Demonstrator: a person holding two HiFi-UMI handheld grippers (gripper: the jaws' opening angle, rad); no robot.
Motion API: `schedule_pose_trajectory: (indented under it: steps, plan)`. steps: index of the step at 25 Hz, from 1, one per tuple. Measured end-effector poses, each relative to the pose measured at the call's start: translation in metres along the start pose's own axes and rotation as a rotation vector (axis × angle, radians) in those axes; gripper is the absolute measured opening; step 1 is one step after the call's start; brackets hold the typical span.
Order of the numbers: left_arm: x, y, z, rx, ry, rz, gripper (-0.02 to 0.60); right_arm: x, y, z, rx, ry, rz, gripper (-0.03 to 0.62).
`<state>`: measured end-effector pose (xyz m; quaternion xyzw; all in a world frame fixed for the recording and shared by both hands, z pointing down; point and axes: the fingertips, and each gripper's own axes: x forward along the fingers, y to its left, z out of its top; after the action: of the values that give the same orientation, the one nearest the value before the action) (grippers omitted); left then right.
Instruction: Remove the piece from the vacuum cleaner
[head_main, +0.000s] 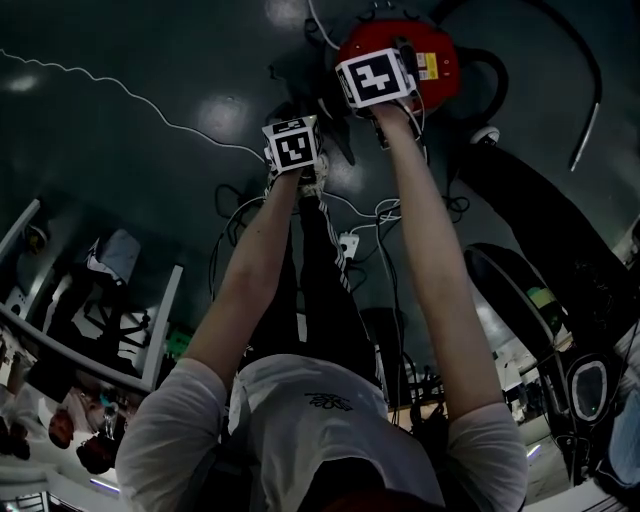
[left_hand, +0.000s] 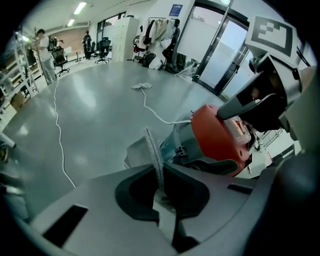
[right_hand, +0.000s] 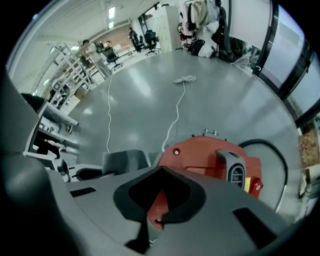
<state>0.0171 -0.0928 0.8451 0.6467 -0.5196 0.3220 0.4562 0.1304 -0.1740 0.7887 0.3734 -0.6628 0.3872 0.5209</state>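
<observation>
Both bare forearms stretch straight down toward the red vacuum cleaner on the floor.
The left gripper is clamped on a thin mesh strip that stands upright just beside the vacuum's grey base. The right gripper reaches further, over the red housing, with its jaws drawn together.

This is an open office-lab hall: polished grey floor, far office chairs, metal shelves left, glass doors right.
</observation>
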Motion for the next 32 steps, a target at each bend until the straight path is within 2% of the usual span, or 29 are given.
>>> schedule_pose_trajectory:
  steps: [3, 8, 13, 26, 32]
  plan:
    - [0.002, 0.002, -0.001, -0.053, -0.007, -0.036, 0.018, 0.002, -0.003, -0.004, -0.065, 0.055, -0.022, 0.012]
    - [0.01, 0.01, -0.001, -0.074, -0.023, -0.061, 0.018, 0.008, -0.004, 0.005, -0.018, 0.08, 0.07, 0.012]
    - [0.006, 0.009, -0.006, -0.104, -0.039, -0.066, 0.018, 0.009, -0.008, 0.005, -0.018, 0.091, 0.034, 0.012]
    - [-0.003, 0.011, -0.012, -0.052, -0.072, -0.095, 0.018, 0.012, -0.008, 0.004, 0.003, 0.078, 0.008, 0.012]
    - [-0.006, 0.022, -0.016, -0.147, -0.069, -0.131, 0.018, 0.013, -0.011, 0.006, -0.002, 0.082, 0.002, 0.012]
